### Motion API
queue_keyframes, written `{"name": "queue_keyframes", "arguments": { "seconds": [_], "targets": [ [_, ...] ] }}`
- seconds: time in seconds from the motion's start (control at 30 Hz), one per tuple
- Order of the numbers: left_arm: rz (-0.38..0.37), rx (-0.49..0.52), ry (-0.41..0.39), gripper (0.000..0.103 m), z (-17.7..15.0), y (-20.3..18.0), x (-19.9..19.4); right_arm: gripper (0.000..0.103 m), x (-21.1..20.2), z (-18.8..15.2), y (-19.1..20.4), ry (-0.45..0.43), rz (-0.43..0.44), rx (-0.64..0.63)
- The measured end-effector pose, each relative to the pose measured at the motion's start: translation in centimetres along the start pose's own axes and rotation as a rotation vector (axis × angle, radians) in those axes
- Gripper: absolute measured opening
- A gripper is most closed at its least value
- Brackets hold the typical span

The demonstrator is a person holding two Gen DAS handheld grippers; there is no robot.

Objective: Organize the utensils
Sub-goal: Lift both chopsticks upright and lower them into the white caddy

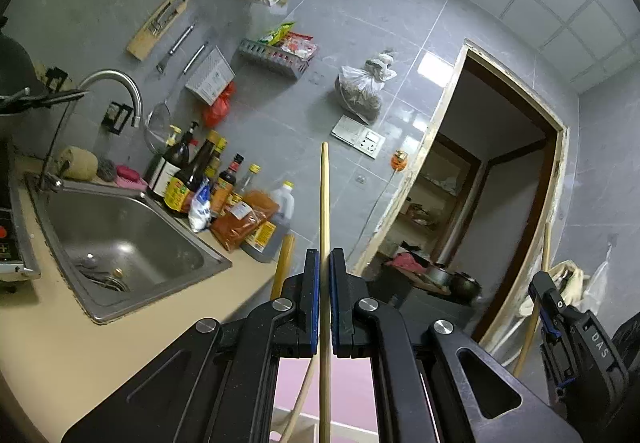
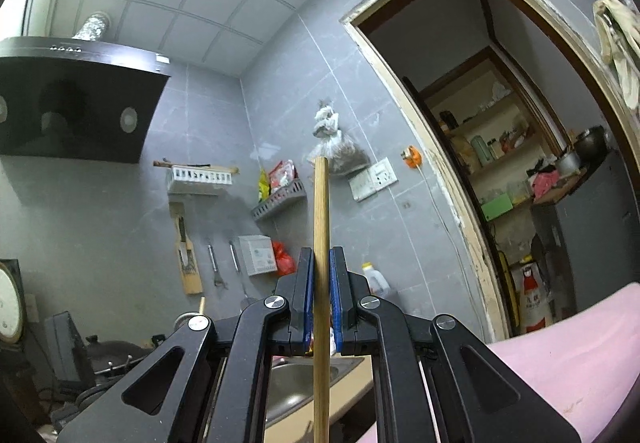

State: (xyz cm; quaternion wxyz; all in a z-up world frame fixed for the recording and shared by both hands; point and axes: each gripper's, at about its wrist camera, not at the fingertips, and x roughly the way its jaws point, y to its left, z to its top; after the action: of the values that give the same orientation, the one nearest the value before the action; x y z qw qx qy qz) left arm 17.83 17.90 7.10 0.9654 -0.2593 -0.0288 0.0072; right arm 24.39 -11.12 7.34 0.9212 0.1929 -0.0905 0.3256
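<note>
Grey tiled kitchen wall (image 1: 380,15) behind, with open wood-framed doorway (image 2: 500,123). Below left, stainless steel sink (image 1: 120,239), dark sauce bottles (image 1: 192,175) crowded beside. Black left gripper (image 1: 325,263), jaws clamped on thin pale wooden chopstick (image 1: 325,203), upright. Black right gripper (image 2: 322,263), jaws clamped on thicker brown wooden stick (image 2: 321,223), upright, blocking hanging plastic bag (image 2: 334,143).
</note>
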Motion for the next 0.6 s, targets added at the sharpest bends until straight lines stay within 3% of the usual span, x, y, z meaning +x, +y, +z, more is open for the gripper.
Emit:
{"name": "queue_keyframes", "arguments": {
  "seconds": [0.3, 0.6],
  "targets": [
    [0.028, 0.050, 0.025, 0.003, -1.9, -0.2, 0.1, 0.006, 0.4, -1.3, -0.2, 0.039, 0.007, 0.000],
    [0.020, -0.011, 0.064, 0.003, -2.2, 1.2, 0.3, 0.006, 0.2, -1.7, 0.4, 0.066, 0.011, -0.019]
  ]
}}
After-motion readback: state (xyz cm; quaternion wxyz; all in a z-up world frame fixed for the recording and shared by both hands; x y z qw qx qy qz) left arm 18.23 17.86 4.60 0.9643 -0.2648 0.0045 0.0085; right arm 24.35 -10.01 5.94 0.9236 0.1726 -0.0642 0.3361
